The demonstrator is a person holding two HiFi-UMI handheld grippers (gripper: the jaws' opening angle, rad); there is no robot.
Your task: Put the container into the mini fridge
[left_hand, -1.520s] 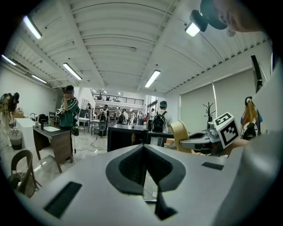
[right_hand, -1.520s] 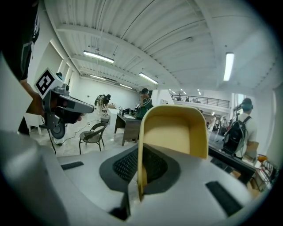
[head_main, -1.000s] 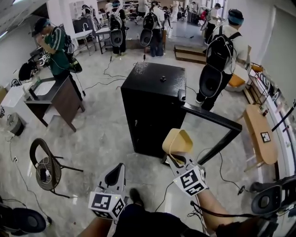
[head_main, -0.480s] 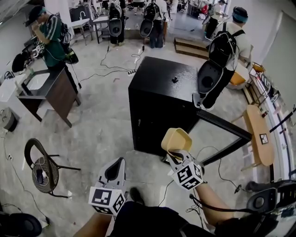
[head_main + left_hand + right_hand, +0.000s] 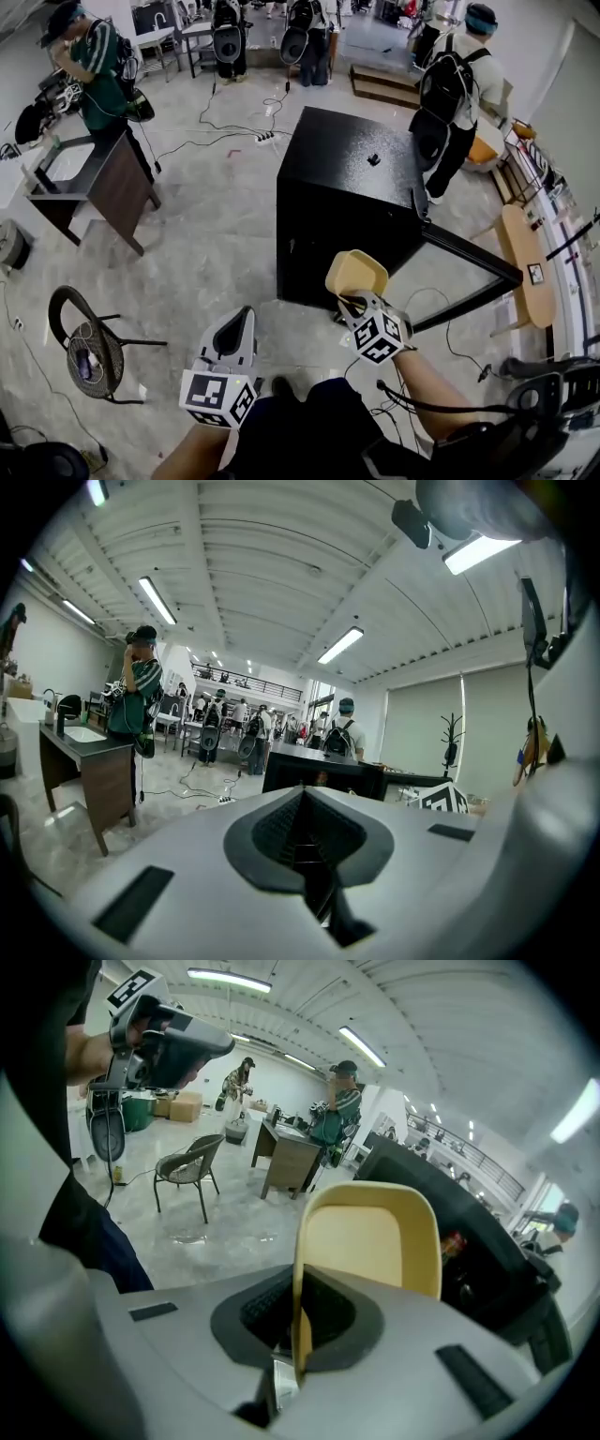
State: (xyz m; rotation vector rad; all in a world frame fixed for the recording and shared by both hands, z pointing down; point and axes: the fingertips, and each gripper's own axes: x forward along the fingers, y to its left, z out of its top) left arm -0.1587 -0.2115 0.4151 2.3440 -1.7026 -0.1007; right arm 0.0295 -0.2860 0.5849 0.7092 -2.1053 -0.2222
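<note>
Right gripper (image 5: 351,302) pinches one wall of the yellow container (image 5: 356,273), probably light stiff plastic, rim hold suits it; left gripper (image 5: 233,339) jaws pressed together, empty.

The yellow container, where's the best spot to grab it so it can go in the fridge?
Grip the yellow container by its thin side wall, coming over the rim, one pad inside and one outside. It looks too wide to pinch whole, but the wall is slim. The right tongs hold it just so.
</note>
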